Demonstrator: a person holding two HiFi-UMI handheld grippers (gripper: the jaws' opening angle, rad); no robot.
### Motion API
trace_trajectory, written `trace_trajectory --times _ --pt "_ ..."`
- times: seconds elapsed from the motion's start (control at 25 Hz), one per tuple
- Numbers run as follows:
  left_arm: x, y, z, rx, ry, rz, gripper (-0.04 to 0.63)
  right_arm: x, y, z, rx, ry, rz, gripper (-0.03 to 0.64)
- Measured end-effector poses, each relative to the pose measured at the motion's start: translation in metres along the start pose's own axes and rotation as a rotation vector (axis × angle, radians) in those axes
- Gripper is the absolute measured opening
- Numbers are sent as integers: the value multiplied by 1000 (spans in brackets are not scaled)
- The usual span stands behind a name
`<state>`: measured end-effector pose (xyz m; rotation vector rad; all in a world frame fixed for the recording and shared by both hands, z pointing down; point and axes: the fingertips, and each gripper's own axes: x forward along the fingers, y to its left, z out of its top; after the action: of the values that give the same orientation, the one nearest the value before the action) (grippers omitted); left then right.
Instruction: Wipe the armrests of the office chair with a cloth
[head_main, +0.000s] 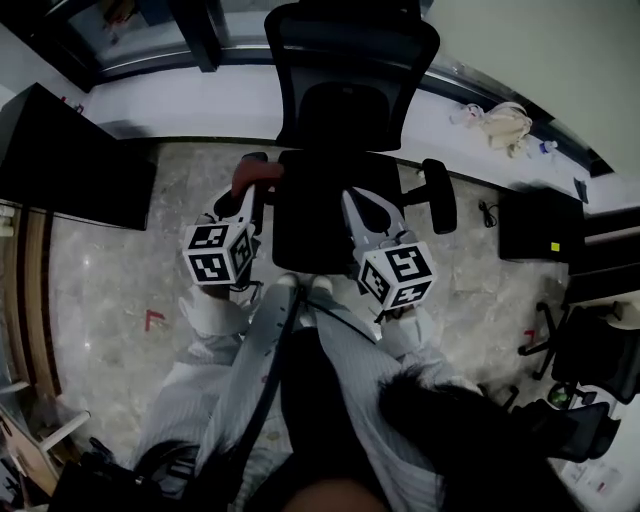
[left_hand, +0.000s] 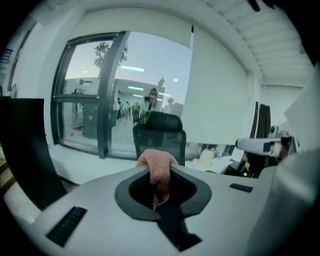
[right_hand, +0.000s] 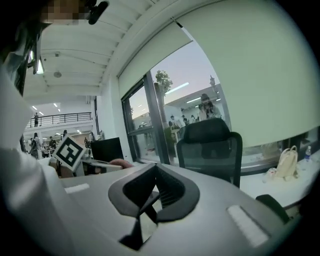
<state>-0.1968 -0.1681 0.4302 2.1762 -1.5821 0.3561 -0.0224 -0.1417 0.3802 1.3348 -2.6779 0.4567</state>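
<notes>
— Left gripper (left_hand: 159, 175) looks clamped tight on that pink cloth (left_hand: 157, 161), doesn't it?
— It does. The cloth's right by the armrest (head_main: 251, 158) on the person's left of the office chair (head_main: 345, 100); can't tell if it's touching.
— And the right gripper (right_hand: 154, 172)?
— Jaws pressed together, nothing in them, over the seat (head_main: 305, 225).

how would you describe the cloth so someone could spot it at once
Find the black office chair in the middle of the head view. At its side on the person's left, the tongs of the left gripper are closed on a small pink cloth. It is the only soft, pink thing among the black chair and the pale grey gripper.
</notes>
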Motion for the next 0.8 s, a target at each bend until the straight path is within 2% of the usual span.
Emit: trace_trajectory --times 0.12,0.24,0.6,0.8 --pt "-29 -27 71 36 -202 -26 38 -13 -1 33 -30 -72 -25 2" --pt "-52 -48 112 81 -315 -53 38 -26 1 58 -58 -131 -45 2" --pt "-48 -62 121 110 -306 -135 38 -39 -13 71 -71 -170 -149 2" --pt "-35 -90 112 135 -281 -204 38 -60 -35 66 -57 -175 -233 2"
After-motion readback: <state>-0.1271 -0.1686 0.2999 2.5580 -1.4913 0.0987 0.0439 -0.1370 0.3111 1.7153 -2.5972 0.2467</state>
